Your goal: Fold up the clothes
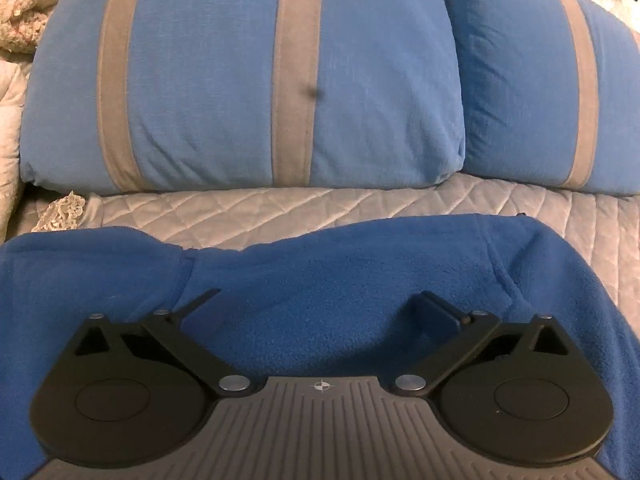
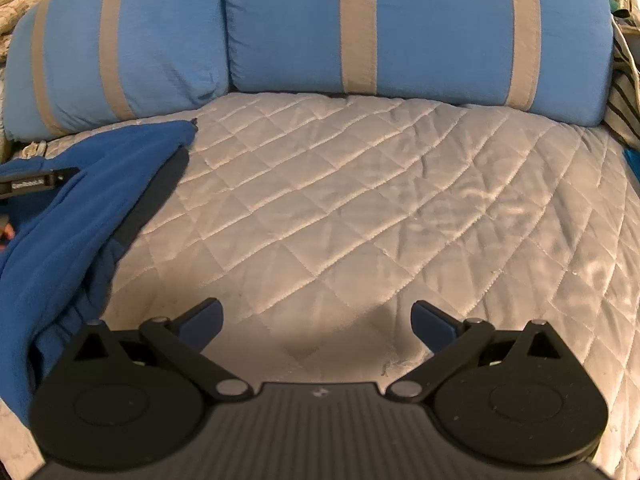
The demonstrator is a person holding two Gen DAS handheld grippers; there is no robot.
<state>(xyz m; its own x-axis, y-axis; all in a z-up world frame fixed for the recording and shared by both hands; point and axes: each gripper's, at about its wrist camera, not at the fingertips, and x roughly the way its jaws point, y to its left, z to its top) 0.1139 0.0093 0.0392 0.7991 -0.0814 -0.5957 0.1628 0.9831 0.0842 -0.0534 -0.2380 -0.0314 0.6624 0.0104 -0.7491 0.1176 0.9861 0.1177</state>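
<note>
Hovering with jaws spread, left tool over blue fleece garment heaped on quilted bed. Right tool likewise agape above bare quilt; fold stage unclear

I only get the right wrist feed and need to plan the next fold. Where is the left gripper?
Observer: The left gripper is open, with the blue fleece garment filling the space between and below its fingers.
Operator: Is the garment's far edge bunched?
Observer: From the left wrist, the far edge runs fairly straight across the quilted cover, with a fold ridge near its left side.
Operator: Anything beyond it on that side?
Observer: Yes, a cream lace-trimmed blanket is heaped left of the blue striped pillows.
Operator: And my right gripper?
Observer: The right gripper is open over bare quilt, holding nothing.
</note>
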